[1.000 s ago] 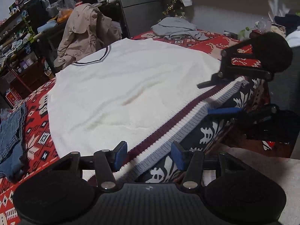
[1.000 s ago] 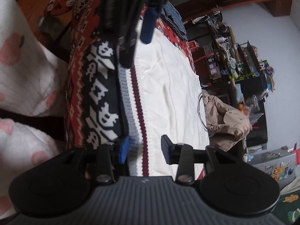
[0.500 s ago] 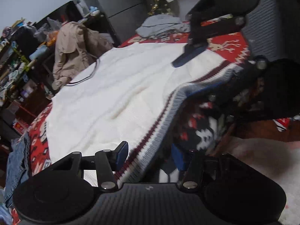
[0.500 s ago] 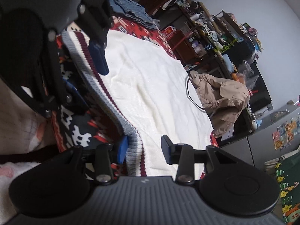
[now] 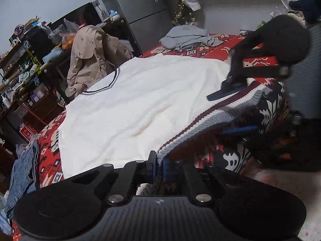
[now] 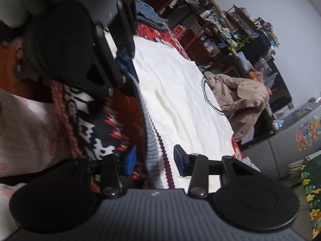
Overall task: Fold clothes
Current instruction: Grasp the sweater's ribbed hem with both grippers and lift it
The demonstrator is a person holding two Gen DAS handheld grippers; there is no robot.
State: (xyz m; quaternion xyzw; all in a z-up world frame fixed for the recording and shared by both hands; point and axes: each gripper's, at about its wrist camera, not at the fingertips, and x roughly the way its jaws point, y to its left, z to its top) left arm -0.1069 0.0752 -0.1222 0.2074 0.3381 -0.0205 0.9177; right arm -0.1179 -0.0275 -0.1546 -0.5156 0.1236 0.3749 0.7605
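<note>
The left claw (image 5: 158,167) is pinching the striped hem (image 5: 202,121) of the white sweater (image 5: 140,104), its blue pads pressed together on the knit at the near corner. The right claw (image 6: 154,160) is standing apart around the same hem (image 6: 154,146) further along, the fabric lying between its pads without either one pressing on it. The sweater is lying spread flat on the bed (image 5: 200,52), collar (image 5: 104,84) toward the far side, hem at the bed's near edge, which is hanging slightly lifted. The bed is wearing a red patterned cover (image 6: 90,128) with white and black figures. A grey garment (image 5: 188,37) is lying crumpled at the far end, well apart from the sweater, and jeans (image 5: 22,174) are lying on the left of the cover. A beige coat (image 5: 92,56) is hanging just beyond the collar. Behind it a grey fridge (image 5: 140,4) is carrying colourful stickers, too small to read. Cluttered shelves (image 6: 230,38) are lining the wall; no writing there is legible either.
</note>
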